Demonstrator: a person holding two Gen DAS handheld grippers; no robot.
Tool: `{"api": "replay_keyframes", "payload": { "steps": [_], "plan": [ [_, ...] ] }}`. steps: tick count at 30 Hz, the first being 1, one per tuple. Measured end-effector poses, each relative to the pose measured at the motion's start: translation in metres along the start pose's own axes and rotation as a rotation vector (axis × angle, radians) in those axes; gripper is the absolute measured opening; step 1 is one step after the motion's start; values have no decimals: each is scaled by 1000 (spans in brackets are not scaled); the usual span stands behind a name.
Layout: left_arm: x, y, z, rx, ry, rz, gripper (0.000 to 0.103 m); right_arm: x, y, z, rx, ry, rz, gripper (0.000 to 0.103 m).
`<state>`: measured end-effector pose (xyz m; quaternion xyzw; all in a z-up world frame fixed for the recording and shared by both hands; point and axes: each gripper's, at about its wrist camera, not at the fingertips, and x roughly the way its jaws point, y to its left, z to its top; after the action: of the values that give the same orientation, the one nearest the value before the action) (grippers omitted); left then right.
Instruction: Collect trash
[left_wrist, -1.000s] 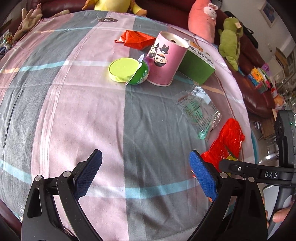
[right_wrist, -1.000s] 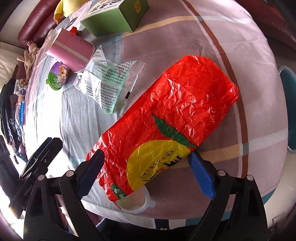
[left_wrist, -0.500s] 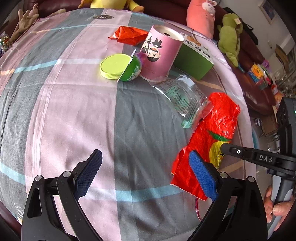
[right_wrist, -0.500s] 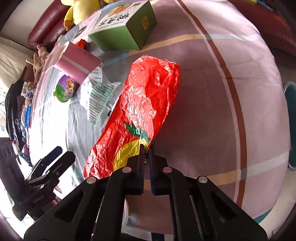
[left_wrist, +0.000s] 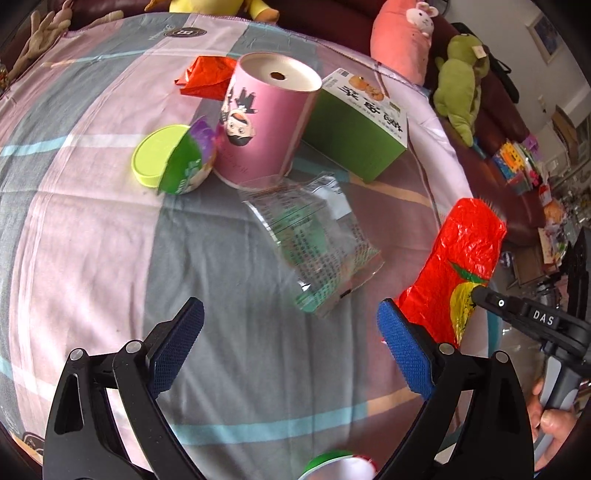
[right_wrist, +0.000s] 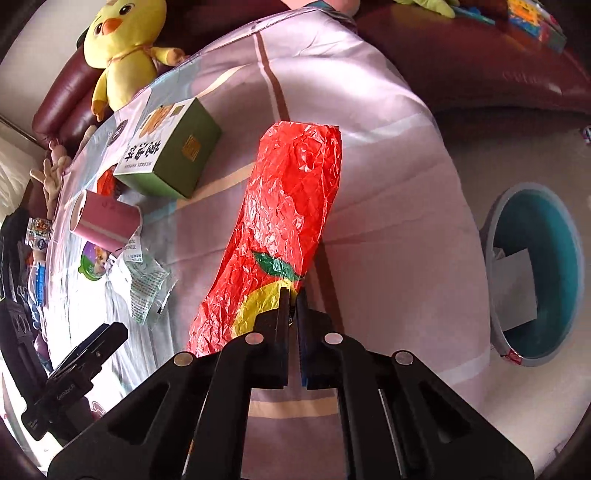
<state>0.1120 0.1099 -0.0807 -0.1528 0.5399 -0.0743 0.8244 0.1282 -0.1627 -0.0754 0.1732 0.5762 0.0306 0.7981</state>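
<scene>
My right gripper (right_wrist: 291, 295) is shut on a crinkled red snack bag (right_wrist: 291, 206) and holds it lifted off the table; the bag also shows in the left wrist view (left_wrist: 461, 273). My left gripper (left_wrist: 288, 332) is open and empty, low over the tablecloth, near a clear plastic wrapper with green print (left_wrist: 314, 240). A green cup with a lime lid (left_wrist: 173, 162), a pink cylinder (left_wrist: 266, 118), a green box (left_wrist: 354, 125) and a red wrapper (left_wrist: 207, 75) lie further back. A grey bin with a teal inside (right_wrist: 535, 273) stands on the floor at the right.
The table carries a pink and grey striped cloth (left_wrist: 92, 240). Plush toys (right_wrist: 118, 48) sit on a dark red sofa (right_wrist: 498, 74) behind it. The table's right edge drops toward the bin. A small green and white object (left_wrist: 336, 465) sits at the near edge.
My right gripper closed on the red bag and lifted it up off the cloth, swinging right toward the bin. My left gripper moved forward toward the clear wrapper.
</scene>
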Motion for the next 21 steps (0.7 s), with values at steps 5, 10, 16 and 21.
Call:
{"api": "replay_keyframes", "payload": {
  "steps": [5,10,16,21],
  "plan": [
    [21,-20,16,-76,-14,49,95,1,-12,3,-3,14,31,4],
    [37,-29,30,-128,-32,106,95,5,-21,7,-7,34,67,4],
    [41,-37,32,-52,-66,193,62,16,-30,15,7,66,127,11],
    [35,-39,24,32,-65,189,58,28,-28,25,19,66,128,50]
  ]
}}
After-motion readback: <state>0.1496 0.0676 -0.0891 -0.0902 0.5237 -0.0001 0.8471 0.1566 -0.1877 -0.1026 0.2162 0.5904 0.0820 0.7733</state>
